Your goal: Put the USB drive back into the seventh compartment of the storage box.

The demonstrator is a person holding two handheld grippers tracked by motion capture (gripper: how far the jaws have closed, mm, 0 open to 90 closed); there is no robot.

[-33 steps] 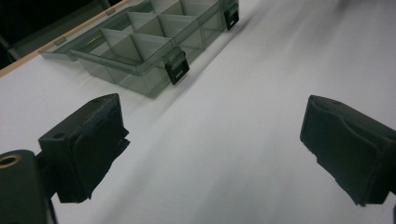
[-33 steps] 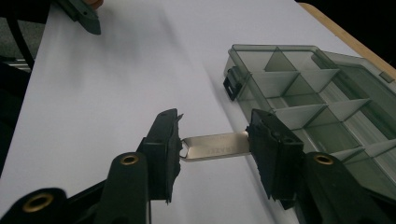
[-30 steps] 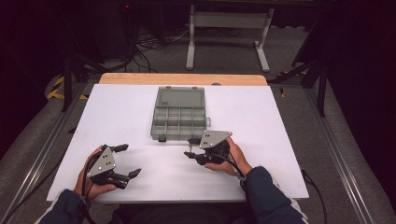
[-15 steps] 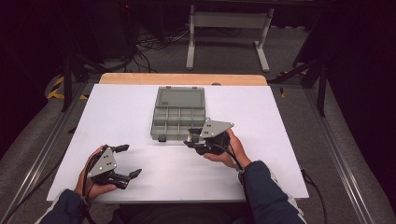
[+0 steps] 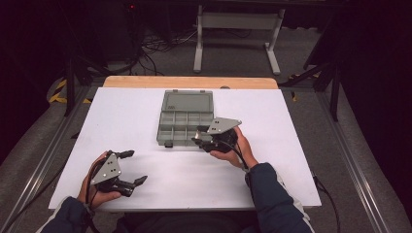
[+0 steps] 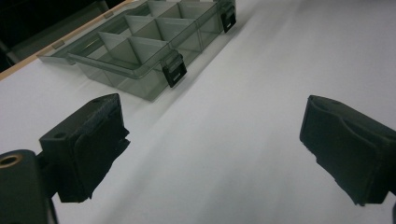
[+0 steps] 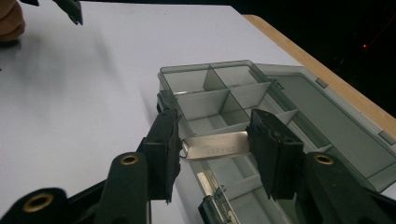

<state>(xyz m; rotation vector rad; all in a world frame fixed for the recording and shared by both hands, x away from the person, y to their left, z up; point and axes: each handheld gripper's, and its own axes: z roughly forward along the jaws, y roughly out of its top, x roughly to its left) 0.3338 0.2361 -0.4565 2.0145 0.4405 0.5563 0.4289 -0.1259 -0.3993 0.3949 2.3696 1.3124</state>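
A grey see-through compartment box lies open in the middle of the table, lid flat behind it. My right gripper hovers at the box's near right corner. It is shut on a flat silver metal piece, held crosswise between the pads above the front compartments. My left gripper rests at the table's near left with its jaws wide apart and nothing between them. In the left gripper view the left gripper faces the box and its black latches across bare table.
The white table top has free room on both sides of the box. A wooden edge runs along the far side. Beyond it stand a metal frame and cables on the dark floor.
My right gripper has moved away from the person, from in front of the box to over its near right corner, with the metal piece in it. The left gripper has stayed put.
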